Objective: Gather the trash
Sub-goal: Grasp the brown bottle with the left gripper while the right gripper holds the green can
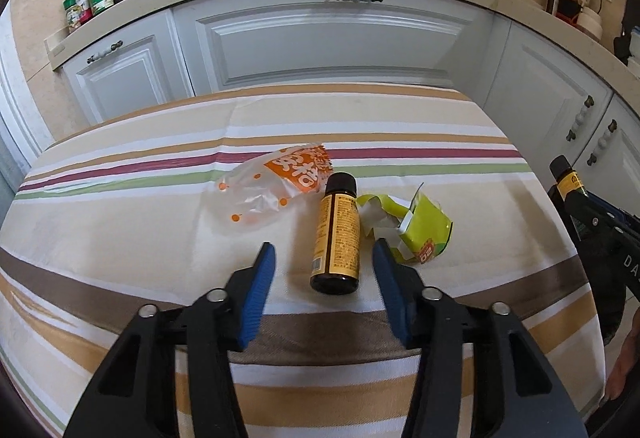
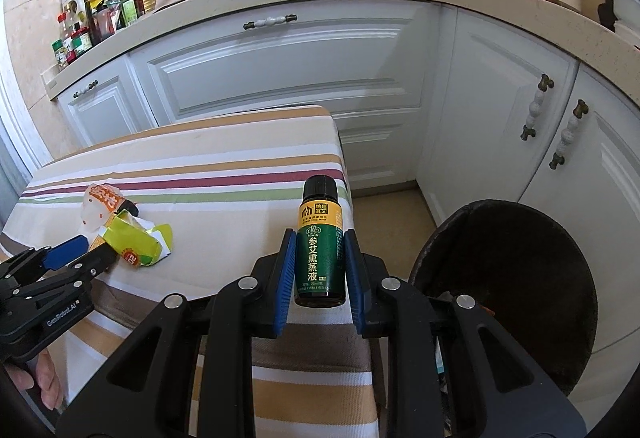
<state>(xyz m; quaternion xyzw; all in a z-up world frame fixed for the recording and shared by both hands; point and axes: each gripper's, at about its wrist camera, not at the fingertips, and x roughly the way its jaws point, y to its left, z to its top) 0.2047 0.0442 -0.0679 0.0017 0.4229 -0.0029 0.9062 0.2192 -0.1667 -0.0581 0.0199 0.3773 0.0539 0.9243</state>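
right gripper [image 2: 320,238] clamps green bottle [image 2: 320,258]; left gripper [image 1: 324,254] straddles yellow bottle [image 1: 335,238]

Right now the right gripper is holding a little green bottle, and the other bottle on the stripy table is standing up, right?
Not quite. The right gripper does hold the green bottle, but the other bottle on the striped table is lying on its side, not standing. The left wrist view shows it, between the left gripper's open jaws.

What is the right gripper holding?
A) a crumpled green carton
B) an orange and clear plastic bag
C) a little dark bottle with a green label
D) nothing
C: the right gripper has its blue pads pressed on both sides of the little dark bottle.
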